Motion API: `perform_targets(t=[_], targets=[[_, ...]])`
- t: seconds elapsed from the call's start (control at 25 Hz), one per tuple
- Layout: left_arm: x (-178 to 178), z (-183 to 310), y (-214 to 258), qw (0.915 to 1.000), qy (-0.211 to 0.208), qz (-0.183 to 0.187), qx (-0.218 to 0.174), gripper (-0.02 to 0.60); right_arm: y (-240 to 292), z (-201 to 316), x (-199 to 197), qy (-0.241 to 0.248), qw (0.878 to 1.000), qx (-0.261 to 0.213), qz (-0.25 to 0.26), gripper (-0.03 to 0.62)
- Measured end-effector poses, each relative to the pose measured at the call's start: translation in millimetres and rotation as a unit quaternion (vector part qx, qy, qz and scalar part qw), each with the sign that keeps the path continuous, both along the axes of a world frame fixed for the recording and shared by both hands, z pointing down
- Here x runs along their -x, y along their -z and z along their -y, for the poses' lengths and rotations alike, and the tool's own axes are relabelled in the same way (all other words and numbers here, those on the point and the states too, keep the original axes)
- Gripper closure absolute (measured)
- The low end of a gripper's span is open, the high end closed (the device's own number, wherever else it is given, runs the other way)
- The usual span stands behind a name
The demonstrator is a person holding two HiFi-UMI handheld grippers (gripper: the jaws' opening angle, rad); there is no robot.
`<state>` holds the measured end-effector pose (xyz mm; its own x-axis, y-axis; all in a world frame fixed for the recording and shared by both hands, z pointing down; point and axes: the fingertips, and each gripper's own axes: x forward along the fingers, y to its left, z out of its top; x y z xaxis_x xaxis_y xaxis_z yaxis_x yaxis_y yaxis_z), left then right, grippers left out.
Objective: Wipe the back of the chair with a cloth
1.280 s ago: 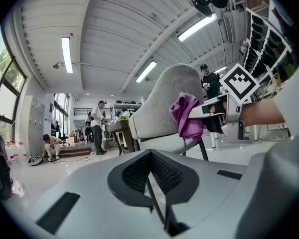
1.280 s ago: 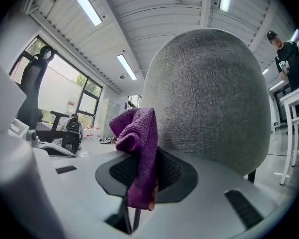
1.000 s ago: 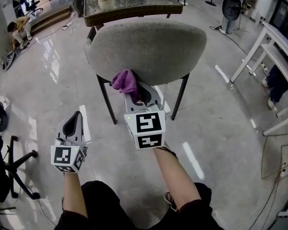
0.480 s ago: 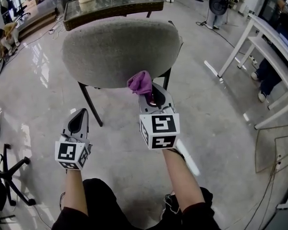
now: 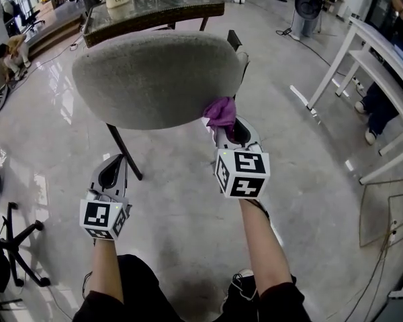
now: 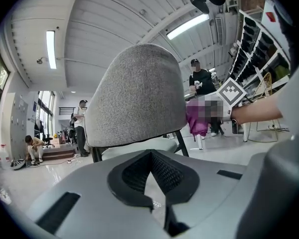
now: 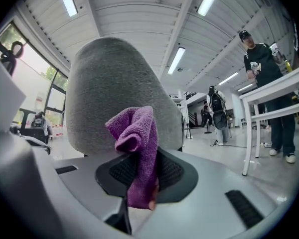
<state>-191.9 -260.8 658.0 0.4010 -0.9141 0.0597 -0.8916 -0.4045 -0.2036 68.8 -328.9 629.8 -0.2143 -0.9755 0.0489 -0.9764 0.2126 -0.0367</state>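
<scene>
Over the last second the cloth (image 5: 220, 111) has slid right along the lower edge of the back (image 5: 158, 79). It began left of the middle of that edge and now sits at the lower right corner. The right gripper (image 5: 234, 131) has gone with it, its jaws pinching the cloth near its lower end, so that a purple bunch stands up past the tips against the grey fabric. We judge that one pass along the bottom edge is about finished. The broad upper part of the back shows no sign of wiping either way, so most of the job likely remains, and the next stroke would need to go higher.

The left gripper (image 5: 112, 168) has kept low and near, left of the chair, well apart from the back. Its jaws are pressed together on nothing.

We cannot see the contact itself. In the head view the cloth overlaps the edge of the back, and in the right gripper view the bunch covers the spot it presses, so how firmly it bears on the fabric is unclear. The seat is hidden behind the back in the head view; only a leg (image 5: 124, 151) shows below it. In the left gripper view a mosaic patch lies over part of the cloth.
</scene>
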Motion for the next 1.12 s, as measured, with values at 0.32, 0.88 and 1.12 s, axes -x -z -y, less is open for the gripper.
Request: perform_targets(t=[0.32,0.88,1.12], targets=[[4,3,2,0.9998,0.012,-0.018,0.005,0.572,-2,-23,-22,-0.003,1.0,-0.001,0.019,0.502],[-7,14,61,0.9996,0.017,-0.01,0.021,0.572,43,-47,-13,0.014,0.999,0.002,0.033,0.502],[2,17,106,0.9979,0.049,-0.035,0.023,0.572,82,-51,-11,0.026,0.998,0.006,0.049,0.502]])
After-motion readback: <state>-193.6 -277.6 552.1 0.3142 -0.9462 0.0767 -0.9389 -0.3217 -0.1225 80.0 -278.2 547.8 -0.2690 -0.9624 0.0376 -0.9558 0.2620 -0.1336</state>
